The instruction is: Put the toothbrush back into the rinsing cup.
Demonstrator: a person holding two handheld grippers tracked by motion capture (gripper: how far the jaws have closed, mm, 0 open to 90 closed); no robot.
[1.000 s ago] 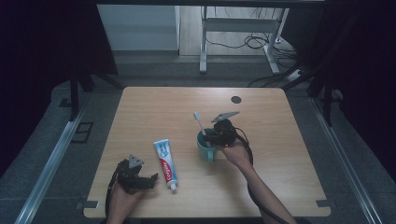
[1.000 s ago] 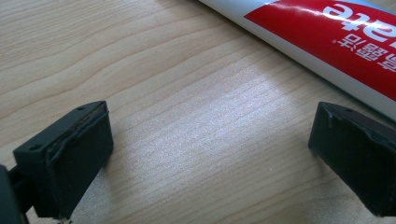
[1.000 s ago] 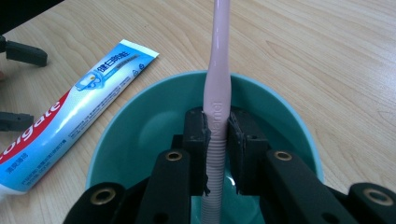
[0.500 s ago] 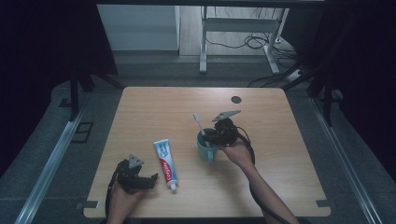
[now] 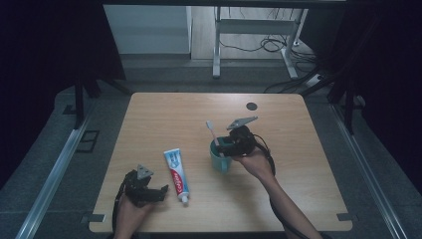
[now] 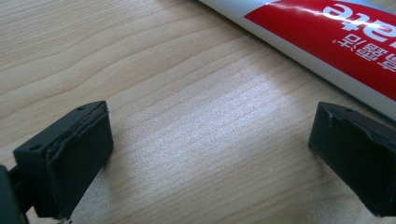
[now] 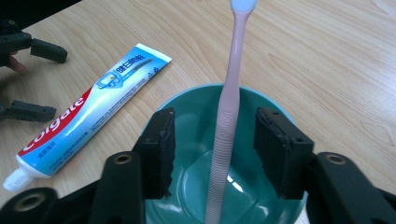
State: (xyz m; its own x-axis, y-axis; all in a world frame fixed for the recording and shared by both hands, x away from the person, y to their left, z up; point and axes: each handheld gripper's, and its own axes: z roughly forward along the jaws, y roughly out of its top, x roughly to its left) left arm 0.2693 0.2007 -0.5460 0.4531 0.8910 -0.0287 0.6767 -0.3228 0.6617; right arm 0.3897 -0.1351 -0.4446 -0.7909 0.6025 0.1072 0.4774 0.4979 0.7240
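A teal cup stands upright near the table's middle. A pink toothbrush leans in it, head up. My right gripper hovers over the cup's mouth; its jaws have just been opening and stand apart on either side of the handle, not pressing it. A red, white and blue toothpaste tube lies flat left of the cup. My left gripper rests open on the wood beside the tube's cap end, nothing between its jaws.
The wooden table has free room on its far half and right side. A small dark round hole sits near the far edge. Black curtains and a metal frame leg stand beyond the table.
The right gripper's jaws have parted from the toothbrush handle, leaving the brush standing in the cup. The left gripper has not moved.
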